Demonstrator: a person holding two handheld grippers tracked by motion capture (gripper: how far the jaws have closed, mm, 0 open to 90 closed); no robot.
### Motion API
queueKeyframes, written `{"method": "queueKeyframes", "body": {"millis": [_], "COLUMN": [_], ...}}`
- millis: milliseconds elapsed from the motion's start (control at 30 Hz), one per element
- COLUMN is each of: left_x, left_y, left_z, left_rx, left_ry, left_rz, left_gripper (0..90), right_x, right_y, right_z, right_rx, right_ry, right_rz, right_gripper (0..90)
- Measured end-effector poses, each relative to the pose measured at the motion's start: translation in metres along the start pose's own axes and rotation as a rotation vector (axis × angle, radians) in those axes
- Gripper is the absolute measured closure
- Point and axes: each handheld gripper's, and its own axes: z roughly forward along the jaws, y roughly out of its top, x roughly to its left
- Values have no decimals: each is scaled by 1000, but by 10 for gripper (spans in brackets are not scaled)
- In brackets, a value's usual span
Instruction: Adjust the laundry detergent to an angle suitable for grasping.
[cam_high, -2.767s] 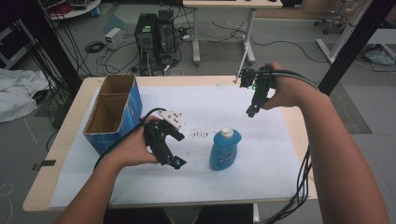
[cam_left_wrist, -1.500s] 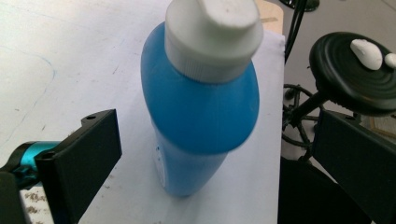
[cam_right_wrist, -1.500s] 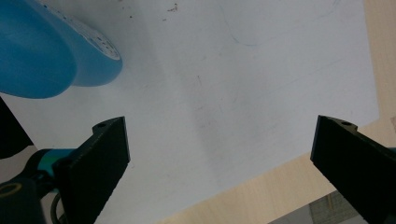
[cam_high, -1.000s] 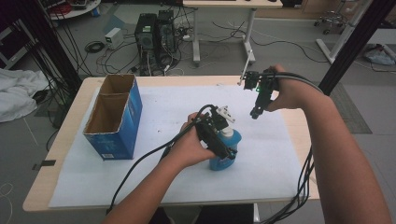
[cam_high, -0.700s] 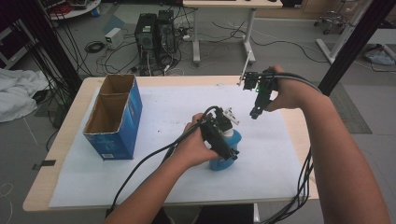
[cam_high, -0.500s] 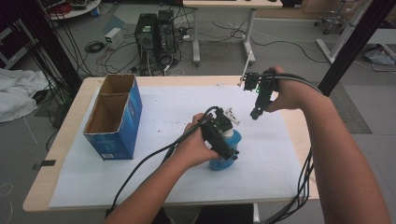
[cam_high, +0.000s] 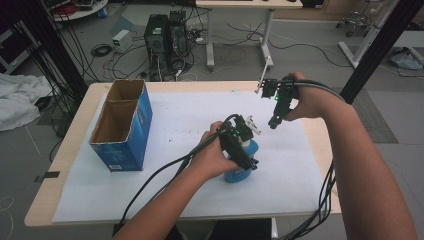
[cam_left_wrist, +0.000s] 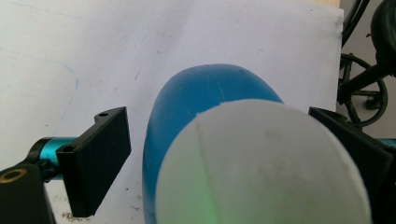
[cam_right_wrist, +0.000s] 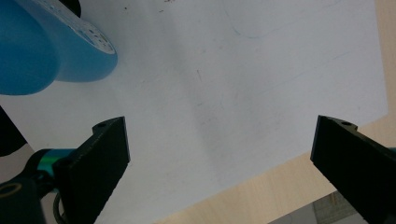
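Jaws of the left tool (cam_high: 248, 165) stand either side of the white cap (cam_left_wrist: 261, 168) of a blue bottle (cam_high: 241, 162), and they have just been closing. In the left gripper view the right-hand jaw lies against the cap's edge while the left-hand jaw is still clear of the bottle, with a strip of white paper showing between them; so the pads are not yet pressing from both sides. The tool comes down on the bottle from above, the person's left hand (cam_high: 212, 157) wrapped round it.

The bottle stands upright on the white paper sheet (cam_high: 190, 115) that covers most of the desk (cam_high: 80, 117), a little right of the middle.

The right tool (cam_high: 274, 122) hangs in the air beyond and to the right of the bottle, well apart from it, pointing down at the paper. Its jaws are wide apart with nothing between them; its own view looks down on bare paper, with the bottle's base (cam_right_wrist: 51, 51) at the upper left.

A blue cardboard box (cam_high: 122, 125), open at the top, stands at the left of the desk.
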Motion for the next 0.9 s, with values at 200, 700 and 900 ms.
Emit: {"method": "queueKeyframes", "body": {"millis": [200,700,900], "left_x": [0,0,1], "left_y": [0,0,0], "left_z": [0,0,-1], "left_rx": [3,17,34], "left_ry": [14,42,47], "left_rz": [-1,1,11], "left_gripper": [106,160,186], "right_x": [0,0,0], "right_y": [1,0,2], "right_z": [0,1,2], "right_rx": [3,0,1], "right_ry": [-1,-1,1], "right_rz": [4,3,1], "right_gripper": [37,37,37]}}
